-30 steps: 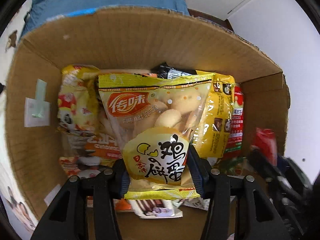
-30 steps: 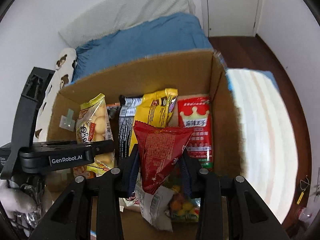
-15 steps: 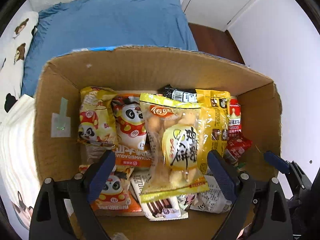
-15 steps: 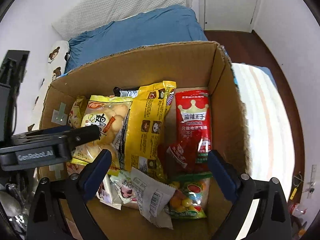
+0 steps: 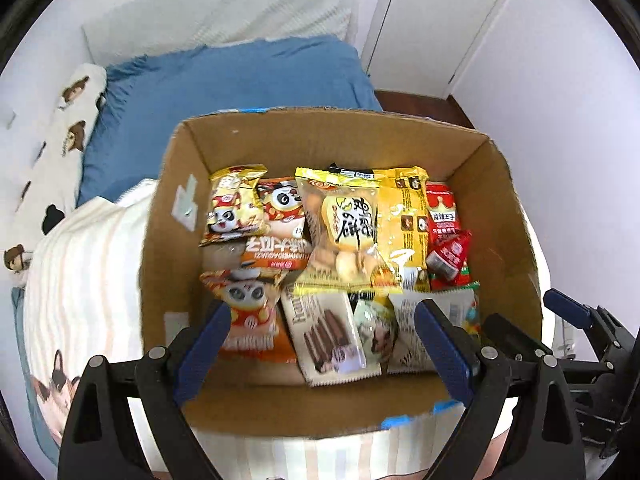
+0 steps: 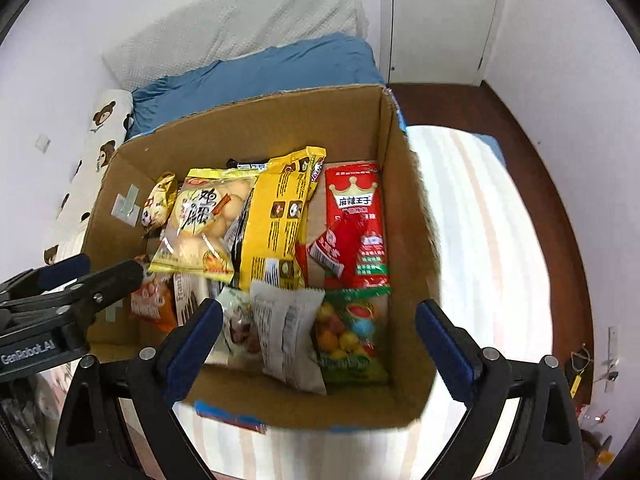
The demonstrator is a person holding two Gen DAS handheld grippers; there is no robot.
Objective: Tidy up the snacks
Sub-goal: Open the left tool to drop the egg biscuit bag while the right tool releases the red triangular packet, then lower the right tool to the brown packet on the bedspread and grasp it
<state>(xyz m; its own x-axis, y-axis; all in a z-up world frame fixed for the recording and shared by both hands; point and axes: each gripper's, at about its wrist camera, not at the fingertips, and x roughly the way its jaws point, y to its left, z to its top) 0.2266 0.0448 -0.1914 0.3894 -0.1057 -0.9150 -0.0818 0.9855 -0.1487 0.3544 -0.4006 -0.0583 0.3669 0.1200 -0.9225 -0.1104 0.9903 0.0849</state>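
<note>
An open cardboard box (image 5: pixel 360 128) stands on a striped blanket and holds several snack bags. My left gripper (image 5: pixel 320 316) hangs open above its near edge, nothing between the fingers. The yellow egg-biscuit bag (image 5: pixel 344 232) lies loose on top of the pile in the middle. My right gripper (image 6: pixel 319 312) is open too, above the box's near right part. The small red packet (image 6: pixel 326 254) rests against the red crown bag (image 6: pixel 356 216). In the right wrist view the left gripper's fingers (image 6: pixel 116 278) show at the left edge.
Panda bags (image 5: pixel 236 208) fill the box's left side, a yellow bag (image 6: pixel 280 220) the middle, a candy bag (image 6: pixel 348 332) the near right. Behind the box lie a blue pillow (image 5: pixel 240 80) and a bear-print bolster (image 6: pixel 104 128). Wooden floor (image 6: pixel 532 128) and a door (image 6: pixel 440 20) lie to the right.
Both grippers opened and let go: the egg-biscuit bag and the small red packet dropped into the box. Both grippers then rose and drew back from it.
</note>
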